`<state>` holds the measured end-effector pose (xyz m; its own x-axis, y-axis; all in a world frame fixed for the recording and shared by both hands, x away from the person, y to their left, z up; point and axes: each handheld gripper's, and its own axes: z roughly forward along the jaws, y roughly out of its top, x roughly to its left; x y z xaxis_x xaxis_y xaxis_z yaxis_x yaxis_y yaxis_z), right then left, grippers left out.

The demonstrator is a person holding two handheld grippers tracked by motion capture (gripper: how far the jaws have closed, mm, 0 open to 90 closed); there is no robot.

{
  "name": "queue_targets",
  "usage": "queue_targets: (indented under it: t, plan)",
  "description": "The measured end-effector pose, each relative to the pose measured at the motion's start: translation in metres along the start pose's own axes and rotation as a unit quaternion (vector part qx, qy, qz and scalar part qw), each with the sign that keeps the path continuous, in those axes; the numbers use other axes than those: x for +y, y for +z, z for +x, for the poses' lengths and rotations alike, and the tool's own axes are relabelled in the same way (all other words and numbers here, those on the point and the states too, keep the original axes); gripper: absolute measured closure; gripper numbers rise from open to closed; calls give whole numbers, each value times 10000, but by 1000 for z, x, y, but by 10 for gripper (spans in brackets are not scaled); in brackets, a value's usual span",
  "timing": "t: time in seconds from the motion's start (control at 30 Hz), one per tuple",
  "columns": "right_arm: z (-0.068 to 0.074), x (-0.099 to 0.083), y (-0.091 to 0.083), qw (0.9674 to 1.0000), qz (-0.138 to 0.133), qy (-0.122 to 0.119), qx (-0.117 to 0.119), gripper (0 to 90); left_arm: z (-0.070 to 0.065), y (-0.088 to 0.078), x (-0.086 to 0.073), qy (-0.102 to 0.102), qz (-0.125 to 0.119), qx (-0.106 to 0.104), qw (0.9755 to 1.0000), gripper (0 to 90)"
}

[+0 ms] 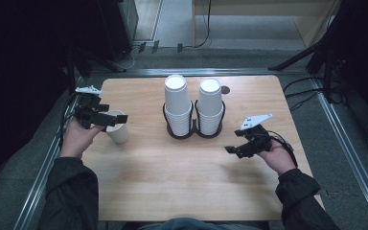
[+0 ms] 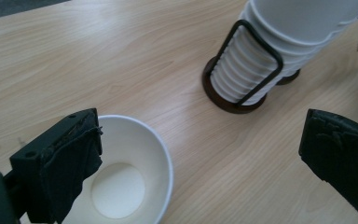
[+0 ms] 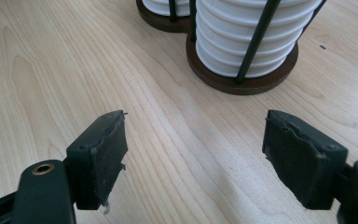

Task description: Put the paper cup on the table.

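black rubber pads face each other across a wide gap on my left gripper [image 1: 117,118], which sits at about 9 o'clock on the table [image 1: 172,182]. in the left gripper view its jaws are spread far apart; one pad hangs over the rim of a single white paper cup [image 2: 126,177], standing upright with its mouth open to the camera, while the other pad is well clear of it. i cannot tell whether the near pad touches the rim. from the high view that cup [image 1: 117,127] stands just beside the gripper tips, toward 3 o'clock of my left hand [image 1: 79,136].

my right gripper [image 1: 233,148] hovers at about 4 o'clock over bare wood, jaws also spread wide with nothing between them. in the right gripper view i see only wood grain between the pads, and beyond them the round dark base of the cup holder [image 3: 242,81].

outward from both, near the table's centre toward 12 o'clock, a dark wire double holder [image 1: 194,132] carries two stacks of white cups, upside down: the left stack [image 1: 177,103] and the right stack [image 1: 210,105], side by side and touching or nearly so. both grippers are well apart from the stacks. past the far edge lie grey floor [image 1: 249,52] and cables.
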<state>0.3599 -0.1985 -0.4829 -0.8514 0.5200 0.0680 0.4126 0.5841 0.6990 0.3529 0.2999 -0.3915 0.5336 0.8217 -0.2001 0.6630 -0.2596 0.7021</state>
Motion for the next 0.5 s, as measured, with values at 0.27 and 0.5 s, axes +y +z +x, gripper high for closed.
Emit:
queue_targets:
  t: [0.27, 0.5]
  plan:
    - [-1, -1, -1, 10000, -7, 14, -11, 223, -21, 3, 6, 230, 38, 47, 9997, 0]
    - [-1, -2, -2, 10000, -3, 17, 7, 223, -40, 10, 7, 440, 36, -68, 9990, 0]
